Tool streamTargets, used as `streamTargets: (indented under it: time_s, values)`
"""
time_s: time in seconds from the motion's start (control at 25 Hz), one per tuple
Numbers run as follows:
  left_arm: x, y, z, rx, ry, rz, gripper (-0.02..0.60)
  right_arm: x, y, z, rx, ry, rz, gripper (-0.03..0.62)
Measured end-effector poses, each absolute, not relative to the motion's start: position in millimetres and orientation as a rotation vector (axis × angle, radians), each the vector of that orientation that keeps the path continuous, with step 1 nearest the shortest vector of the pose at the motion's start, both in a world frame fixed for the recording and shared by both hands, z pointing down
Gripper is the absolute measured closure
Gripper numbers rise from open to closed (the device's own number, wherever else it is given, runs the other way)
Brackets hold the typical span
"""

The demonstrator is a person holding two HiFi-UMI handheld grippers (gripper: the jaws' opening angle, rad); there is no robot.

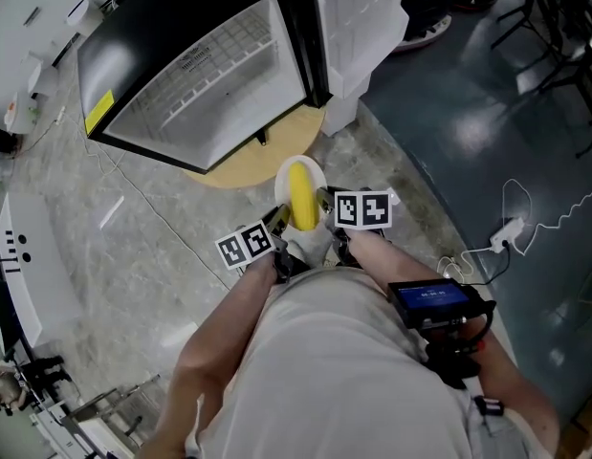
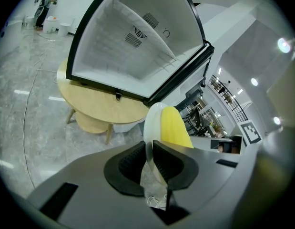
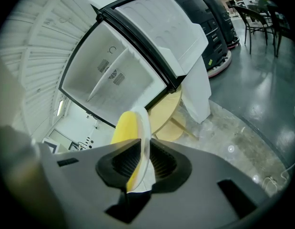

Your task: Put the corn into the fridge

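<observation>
Corn (image 1: 302, 199): yellow, lying on white plate (image 1: 313, 168), carried above floor, 6 o'clock of open fridge (image 1: 209, 75).
Left gripper (image 2: 149, 150), right gripper (image 3: 143, 151): each clamped on plate rim, opposite sides.
Fridge: apparently standing on round wooden tabletop (image 1: 267, 156).

Open-plan lab or test hall.
Mini fridge (image 1: 209, 75) on a round wooden table (image 1: 267, 156); power strip (image 1: 507, 232) on the floor right of it, black machines (image 3: 204, 8) beyond.
</observation>
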State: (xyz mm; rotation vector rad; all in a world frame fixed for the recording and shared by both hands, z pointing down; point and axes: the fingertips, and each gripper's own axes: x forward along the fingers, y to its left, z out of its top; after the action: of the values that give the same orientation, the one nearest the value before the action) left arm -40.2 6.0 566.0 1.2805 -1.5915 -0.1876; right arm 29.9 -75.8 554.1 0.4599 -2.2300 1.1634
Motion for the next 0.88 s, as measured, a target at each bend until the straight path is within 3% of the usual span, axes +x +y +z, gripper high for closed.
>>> streamTargets:
  time_s: [0.88]
  values:
    - [-88.2,-40.2,568.5,1.290,-1.580,-0.189,0.534,-17.5,-119.4,556.0,0.461,-2.225,1.150,0.526]
